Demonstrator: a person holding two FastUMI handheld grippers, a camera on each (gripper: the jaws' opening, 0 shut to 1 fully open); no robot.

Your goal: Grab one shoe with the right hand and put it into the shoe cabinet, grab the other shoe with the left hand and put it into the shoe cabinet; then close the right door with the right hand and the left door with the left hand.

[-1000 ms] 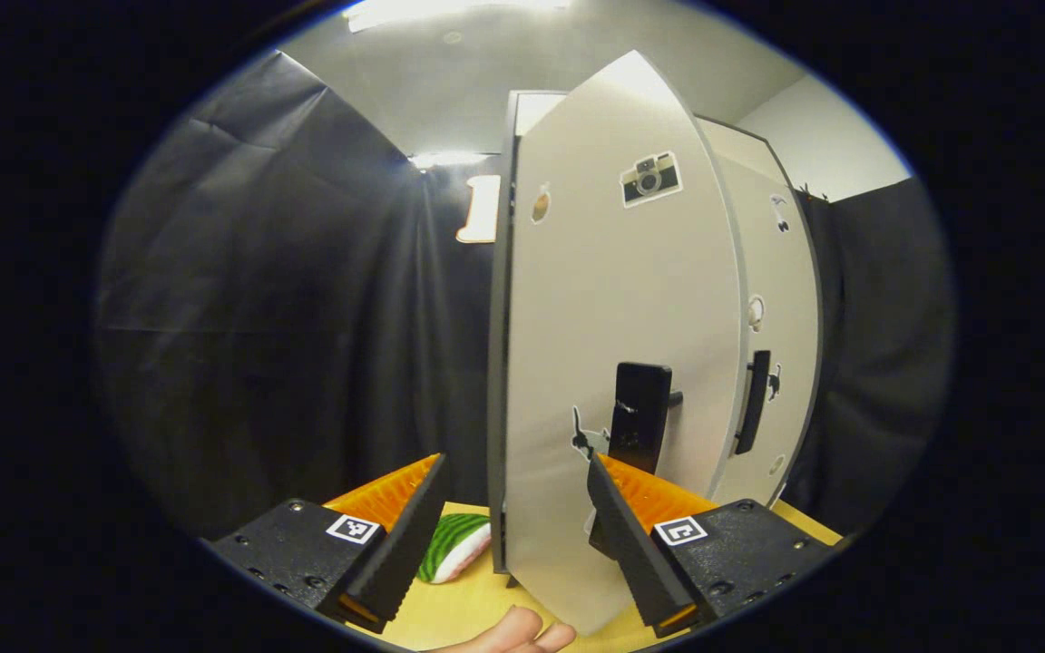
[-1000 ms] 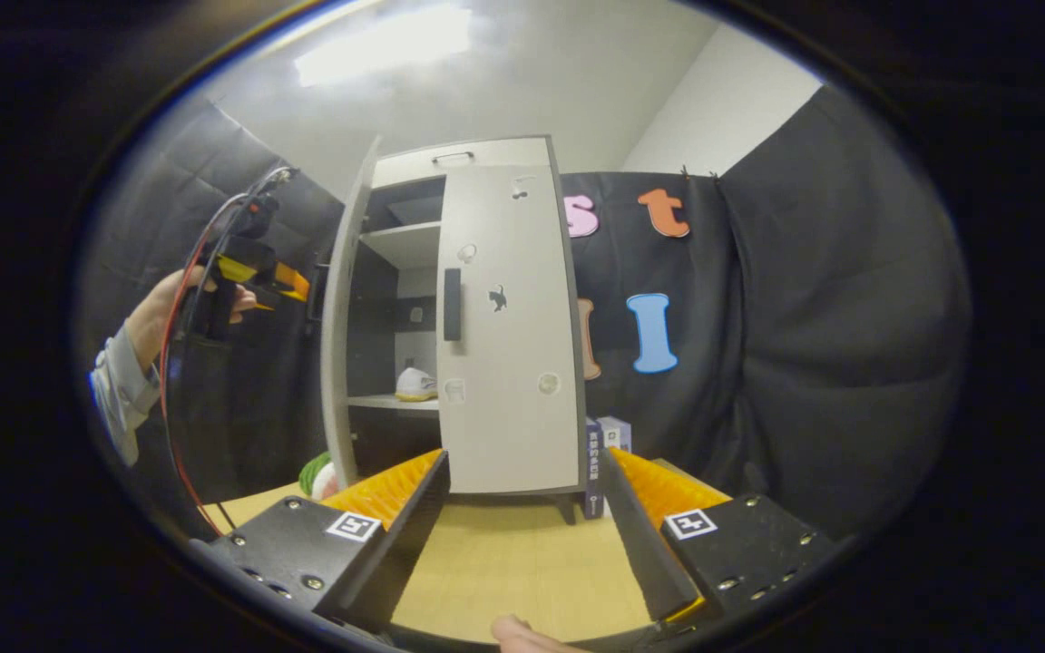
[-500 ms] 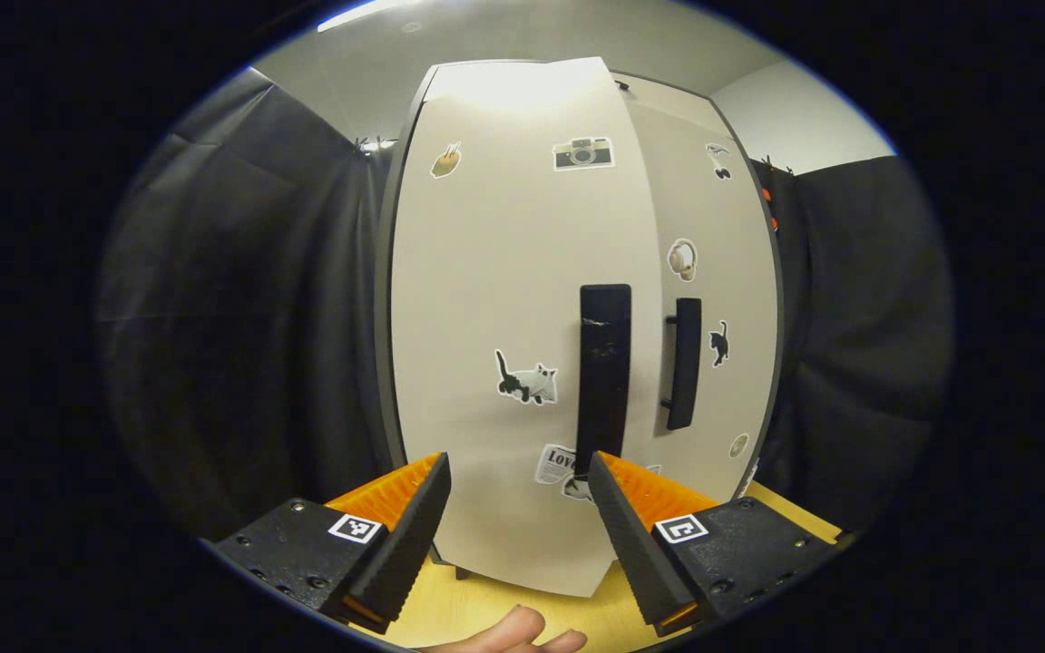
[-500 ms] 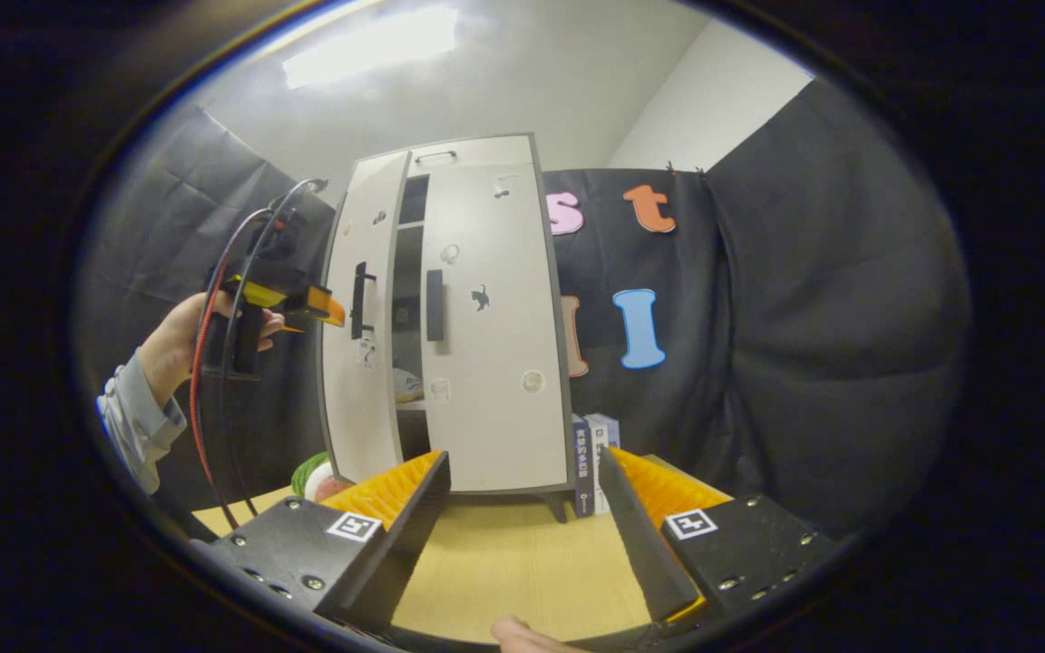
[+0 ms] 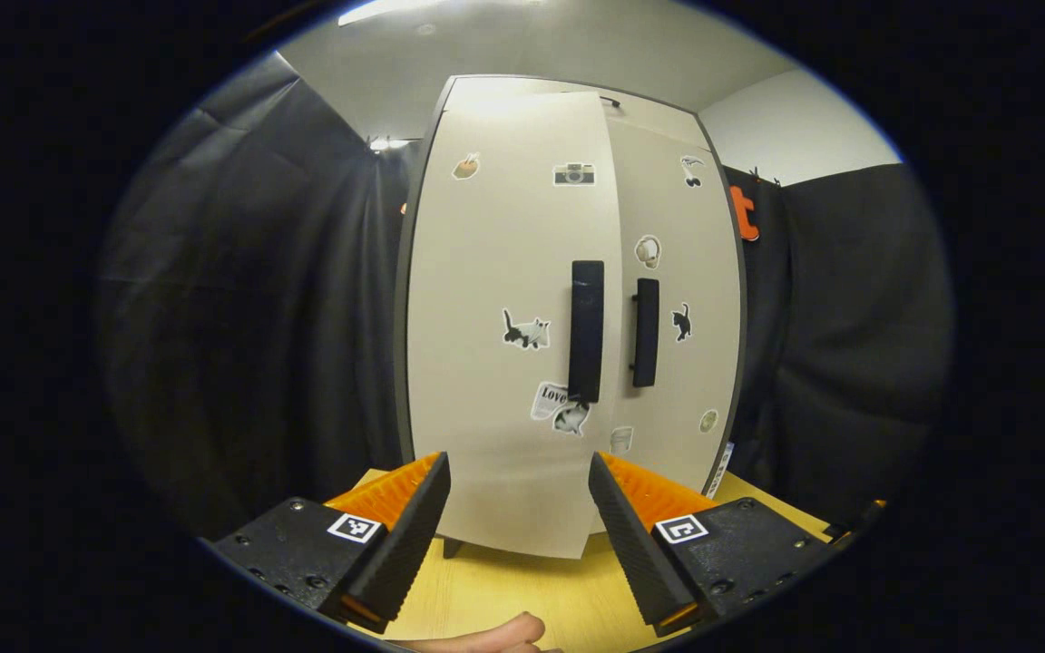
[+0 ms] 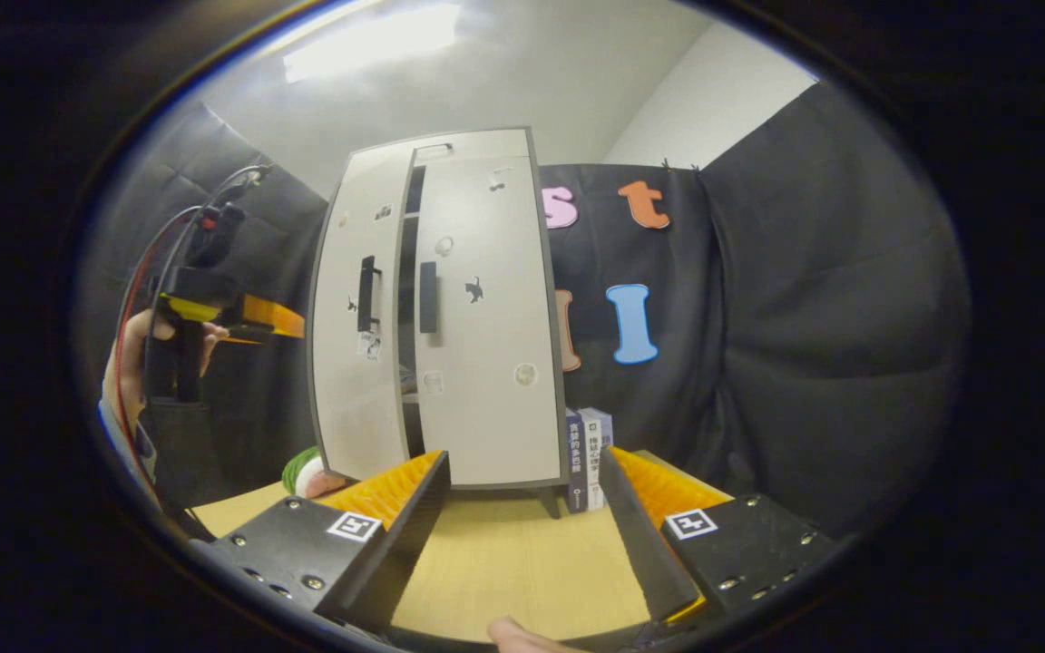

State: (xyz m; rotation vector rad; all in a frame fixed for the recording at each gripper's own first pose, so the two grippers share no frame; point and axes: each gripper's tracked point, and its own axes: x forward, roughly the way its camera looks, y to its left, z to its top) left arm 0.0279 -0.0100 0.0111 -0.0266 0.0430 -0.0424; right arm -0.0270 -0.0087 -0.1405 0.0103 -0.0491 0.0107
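Illumination: ceiling light [image 6: 368, 50] overhead, blown out to white glare. Cabinet [image 5: 522, 317] top bright, base dimmer. Cloth around the cabinet dark, detail lost. Fisheye bows the cabinet's edges. Focus sharp.

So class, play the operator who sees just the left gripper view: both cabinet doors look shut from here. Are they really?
Observer: Not quite. In the right gripper view the left door stands ajar, with a dark gap between it and the right door.
Operator: Where does the left gripper sit relative to that door?
Observer: About level with the door's handle, off its outer, hinge-side edge, held in a hand.
Operator: Anything beside the cabinet?
Observer: Books stand on the table by its right side.
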